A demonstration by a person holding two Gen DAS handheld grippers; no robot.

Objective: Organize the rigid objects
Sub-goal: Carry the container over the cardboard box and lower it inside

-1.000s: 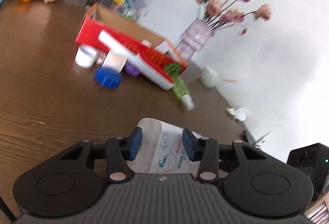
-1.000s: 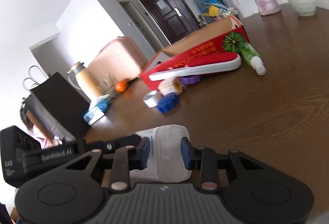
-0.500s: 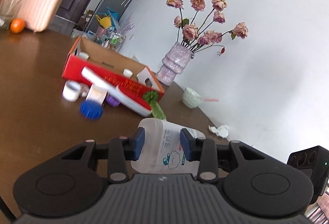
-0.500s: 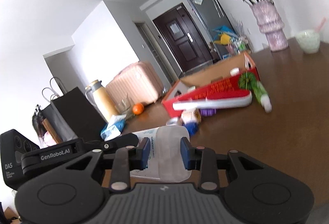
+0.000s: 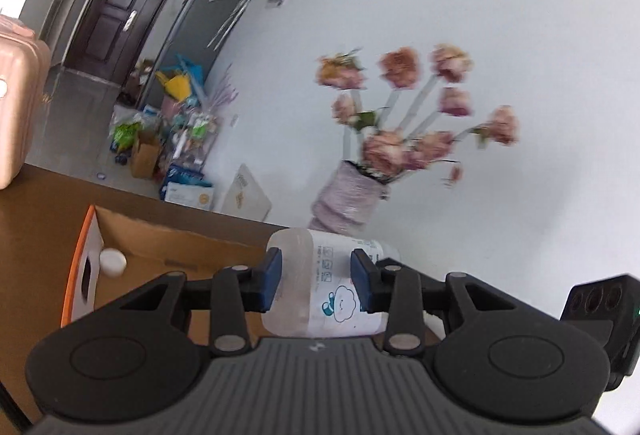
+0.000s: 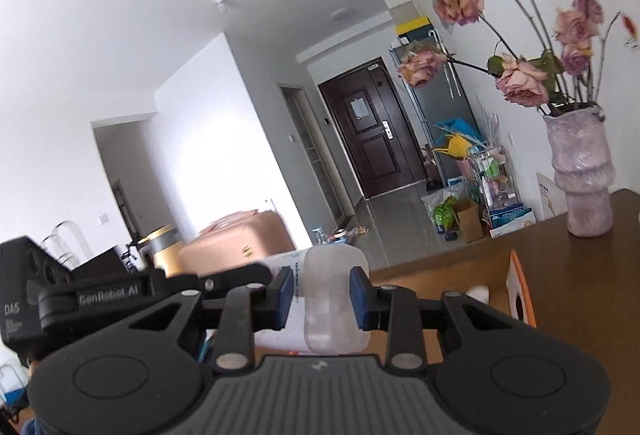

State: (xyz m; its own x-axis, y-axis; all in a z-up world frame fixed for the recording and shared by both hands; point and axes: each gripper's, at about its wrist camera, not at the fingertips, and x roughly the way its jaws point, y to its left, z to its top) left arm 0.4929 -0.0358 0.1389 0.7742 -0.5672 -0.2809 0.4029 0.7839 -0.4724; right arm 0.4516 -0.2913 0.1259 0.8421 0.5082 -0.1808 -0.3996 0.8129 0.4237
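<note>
Both grippers clamp one translucent white bottle (image 5: 320, 283) at once, held in the air above the open cardboard box (image 5: 168, 247). Left gripper (image 5: 316, 281) has blue pads pressed on the labelled mid-body; right gripper (image 6: 319, 297) pinches the clear end of the same bottle (image 6: 334, 299).

Risks, as I judge them: two grips on one rigid item means any mismatch in hand motion twists it and it can pop out of a pad (smooth plastic, rounded sides). Letting go with one side first could swing the bottle down on the other pivot. A drop from this height may bounce it off the box wall or onto the small white jar (image 5: 113, 262) inside, at 9 o'clock of the bottle. The vase (image 5: 346, 201) of flowers stands near, at about 12 o'clock, so an overshoot could knock it.

Orientation: bottle lies roughly flat, long axis running across from one gripper to the other, about 10-to-4 o'clock in the left view. Which end is the cap I cannot tell.
</note>
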